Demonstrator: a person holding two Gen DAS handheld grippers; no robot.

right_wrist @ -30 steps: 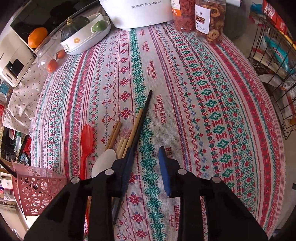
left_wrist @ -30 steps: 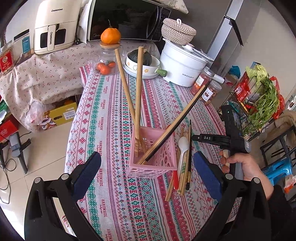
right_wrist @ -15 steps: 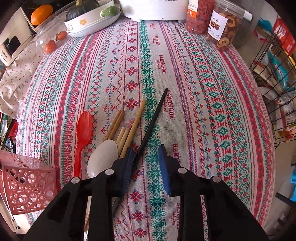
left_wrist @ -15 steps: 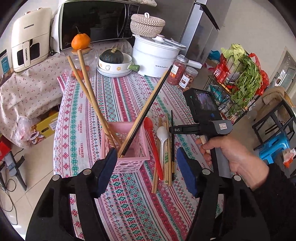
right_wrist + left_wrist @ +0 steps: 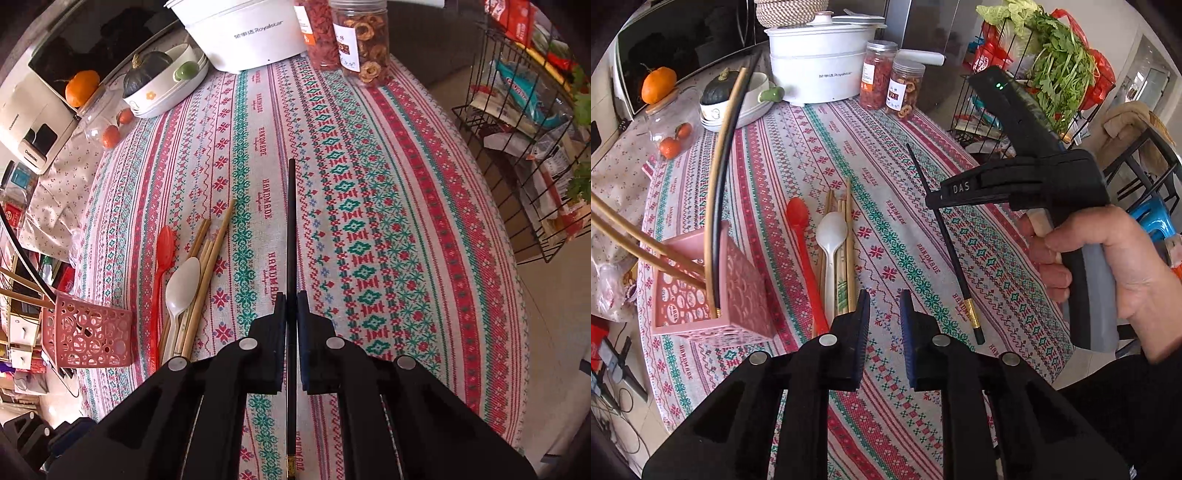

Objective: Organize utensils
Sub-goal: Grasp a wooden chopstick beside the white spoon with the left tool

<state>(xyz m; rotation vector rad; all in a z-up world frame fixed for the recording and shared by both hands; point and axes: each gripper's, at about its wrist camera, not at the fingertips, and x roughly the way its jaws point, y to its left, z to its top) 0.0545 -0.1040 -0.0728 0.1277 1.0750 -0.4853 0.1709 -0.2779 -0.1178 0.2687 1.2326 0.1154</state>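
Note:
My right gripper (image 5: 291,295) is shut on a black chopstick (image 5: 291,229) and holds it above the cloth; the chopstick (image 5: 945,243) also shows in the left wrist view, hanging from the right gripper (image 5: 932,199). My left gripper (image 5: 884,299) is narrowly open and empty, over the table just right of the loose utensils. A red spoon (image 5: 805,243), a white spoon (image 5: 831,236) and several wooden chopsticks (image 5: 849,236) lie on the cloth. A pink basket (image 5: 738,291) at the left holds a black chopstick (image 5: 718,206) and two wooden ones.
A white cooker (image 5: 820,74), two snack jars (image 5: 890,85), a bowl with a squash (image 5: 738,96) and a jar of small fruit (image 5: 670,140) stand at the table's far end. A wire rack with greens (image 5: 1034,92) stands off the right edge.
My right gripper has shut on the black chopstick and lifted it off the cloth. My left gripper has narrowed and swung right, away from the basket.

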